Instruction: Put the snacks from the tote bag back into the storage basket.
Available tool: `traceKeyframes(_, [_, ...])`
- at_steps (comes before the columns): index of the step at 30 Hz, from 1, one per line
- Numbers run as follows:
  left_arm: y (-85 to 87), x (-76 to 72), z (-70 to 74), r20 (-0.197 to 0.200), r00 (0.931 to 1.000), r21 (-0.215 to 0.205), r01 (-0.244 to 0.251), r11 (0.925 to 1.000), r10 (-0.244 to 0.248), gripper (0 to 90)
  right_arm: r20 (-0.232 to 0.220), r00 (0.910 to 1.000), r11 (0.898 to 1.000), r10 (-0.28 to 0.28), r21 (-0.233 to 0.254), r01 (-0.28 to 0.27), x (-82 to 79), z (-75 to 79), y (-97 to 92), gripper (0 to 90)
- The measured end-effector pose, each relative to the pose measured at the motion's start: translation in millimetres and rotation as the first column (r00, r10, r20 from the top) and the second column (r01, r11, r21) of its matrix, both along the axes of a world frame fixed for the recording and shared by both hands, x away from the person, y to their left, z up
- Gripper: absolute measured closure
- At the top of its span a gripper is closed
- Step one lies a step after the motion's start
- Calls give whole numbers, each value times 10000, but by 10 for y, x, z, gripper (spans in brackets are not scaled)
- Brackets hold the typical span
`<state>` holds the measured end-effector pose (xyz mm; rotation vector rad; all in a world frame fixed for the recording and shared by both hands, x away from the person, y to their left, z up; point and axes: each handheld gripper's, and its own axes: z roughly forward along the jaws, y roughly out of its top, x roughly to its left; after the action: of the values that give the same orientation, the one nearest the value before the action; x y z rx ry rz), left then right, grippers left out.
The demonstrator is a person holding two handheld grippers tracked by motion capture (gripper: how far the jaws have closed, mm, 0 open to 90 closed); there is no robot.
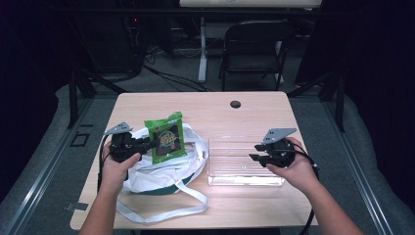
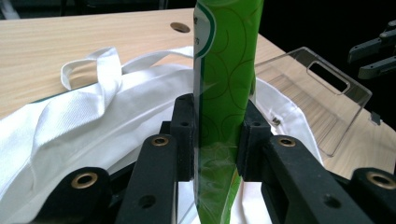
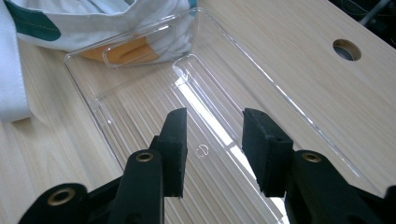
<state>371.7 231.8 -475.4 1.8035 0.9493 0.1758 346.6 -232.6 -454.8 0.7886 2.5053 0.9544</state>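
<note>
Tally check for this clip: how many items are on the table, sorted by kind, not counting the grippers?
Green snack packet: 1, clamped in the left gripper above the bag
White cloth bag: 1
Clear plastic tray: 1, under the right gripper, whose jaws hold nothing
Total: 3

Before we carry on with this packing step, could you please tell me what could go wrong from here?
1. The left gripper pinches the green snack packet by a thin lower edge, so it might slip or swing.
2. The white bag lies slack beneath it; its straps could snag.
3. The right gripper hangs open above the light clear tray and might nudge it.
</note>
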Motion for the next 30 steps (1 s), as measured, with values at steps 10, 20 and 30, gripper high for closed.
traceKeyframes(10, [-30,-37,79,406,9992,-217,42,9998,-33,726,-197,9959,9945,881,-546,-891,57,218,70,607])
traceKeyframes(20, [-123,-58,130,646,9977,-213,232,9995,-218,726,-481,9887,9838,1420,-1038,-1463,143,307,127,612])
traceKeyframes(30, [-263,-81,169,820,9944,-263,684,9973,-661,726,-588,9795,9694,1928,-1435,-1994,210,436,247,615])
